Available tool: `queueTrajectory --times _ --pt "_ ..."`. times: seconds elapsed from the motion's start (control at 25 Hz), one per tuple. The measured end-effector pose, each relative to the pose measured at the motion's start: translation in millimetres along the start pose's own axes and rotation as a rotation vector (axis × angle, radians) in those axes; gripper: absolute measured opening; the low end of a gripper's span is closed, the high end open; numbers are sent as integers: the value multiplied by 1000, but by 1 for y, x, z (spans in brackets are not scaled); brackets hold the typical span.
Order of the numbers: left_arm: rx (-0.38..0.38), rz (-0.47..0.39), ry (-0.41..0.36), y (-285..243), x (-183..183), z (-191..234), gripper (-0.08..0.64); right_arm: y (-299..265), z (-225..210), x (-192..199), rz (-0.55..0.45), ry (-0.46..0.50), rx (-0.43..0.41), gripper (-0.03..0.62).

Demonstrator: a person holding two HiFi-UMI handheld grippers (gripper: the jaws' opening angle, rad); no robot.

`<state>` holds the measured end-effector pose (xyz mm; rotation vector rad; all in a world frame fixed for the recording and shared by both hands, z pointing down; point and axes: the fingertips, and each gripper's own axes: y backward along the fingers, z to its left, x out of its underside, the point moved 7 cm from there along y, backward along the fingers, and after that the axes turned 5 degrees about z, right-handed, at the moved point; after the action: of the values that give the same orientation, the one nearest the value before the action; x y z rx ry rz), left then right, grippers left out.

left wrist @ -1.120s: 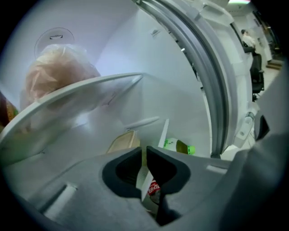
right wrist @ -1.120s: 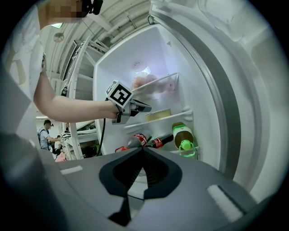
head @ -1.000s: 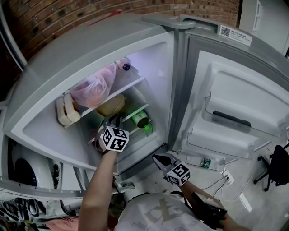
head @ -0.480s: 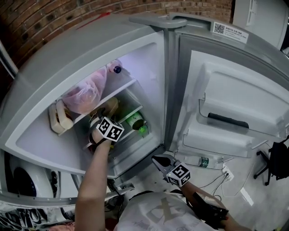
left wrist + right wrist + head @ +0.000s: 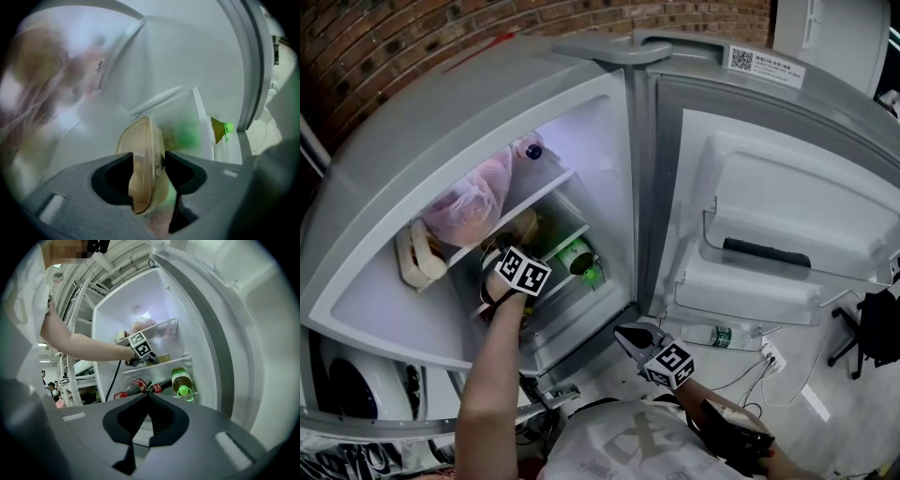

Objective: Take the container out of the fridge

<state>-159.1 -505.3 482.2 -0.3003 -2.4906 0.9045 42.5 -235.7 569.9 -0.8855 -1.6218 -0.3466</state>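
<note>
A tan translucent lidded container [image 5: 140, 154] lies on the fridge's middle shelf, also seen as a tan box [image 5: 521, 225] under the upper shelf. My left gripper [image 5: 149, 161] reaches into the fridge with its jaws on either side of the container. The jaws have just been closing, and the pads now touch both of its sides. In the right gripper view the left gripper [image 5: 140, 359] sits on that shelf beside the container [image 5: 164, 358]. My right gripper [image 5: 628, 336] hangs low in front of the fridge, shut and empty.
A pink bag [image 5: 473, 202] fills the upper shelf above the container. A green-capped bottle [image 5: 577, 255] and cola bottles [image 5: 140, 384] lie on the lower shelf. The open fridge door [image 5: 769, 234] stands at the right. A water bottle [image 5: 722, 336] lies on the floor.
My left gripper has gone deeper into the fridge and a little down, onto the middle shelf around the container. The right gripper has stayed where it was.
</note>
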Motion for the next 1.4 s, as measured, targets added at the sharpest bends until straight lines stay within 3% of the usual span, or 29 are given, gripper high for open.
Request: queueTrajectory --times 0.56,1.4 --pt "-58 -82 -38 33 -2 -16 196 9 5 4 6 13 -33 9" --pt "-56 -179 -68 134 11 -103 193 59 29 33 43 27 -106 8"
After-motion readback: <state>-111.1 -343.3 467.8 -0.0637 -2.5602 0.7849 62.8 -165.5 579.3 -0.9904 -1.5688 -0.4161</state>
